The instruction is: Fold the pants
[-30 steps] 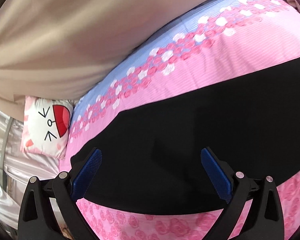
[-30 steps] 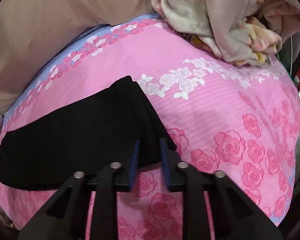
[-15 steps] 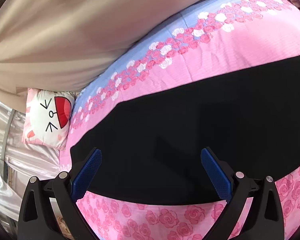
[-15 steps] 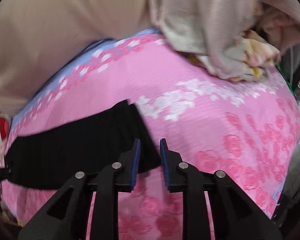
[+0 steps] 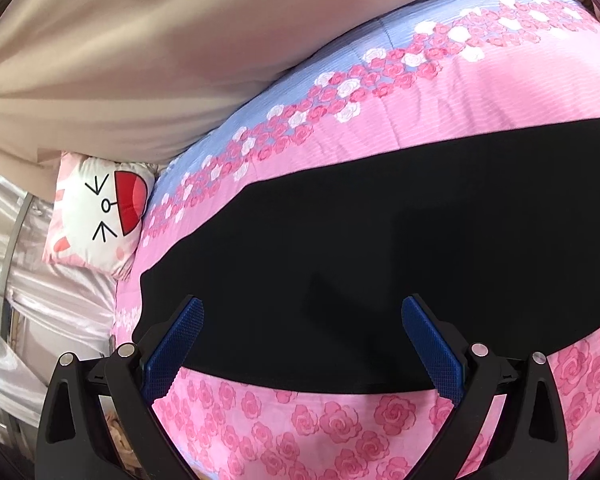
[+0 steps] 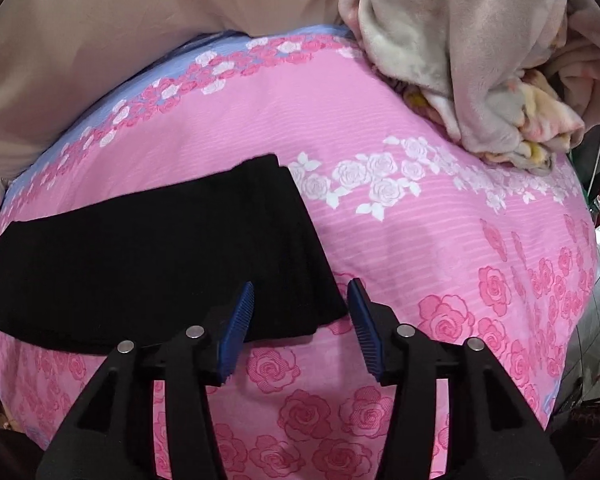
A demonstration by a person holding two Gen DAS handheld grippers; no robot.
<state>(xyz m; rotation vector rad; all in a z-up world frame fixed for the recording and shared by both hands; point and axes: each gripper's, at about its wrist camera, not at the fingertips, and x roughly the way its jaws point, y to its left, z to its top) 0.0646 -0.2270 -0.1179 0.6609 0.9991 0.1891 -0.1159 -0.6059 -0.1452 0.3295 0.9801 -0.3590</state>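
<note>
Lying flat crosswise on the bedsheet (image 6: 420,240), black pants (image 6: 152,260)

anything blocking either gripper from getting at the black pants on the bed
Nothing visible does. The black pants lie flat on the pink floral bedspread. The right gripper is open at their near corner, and the left gripper is open over their near edge. The crumpled blanket sits apart, farther back.
</note>
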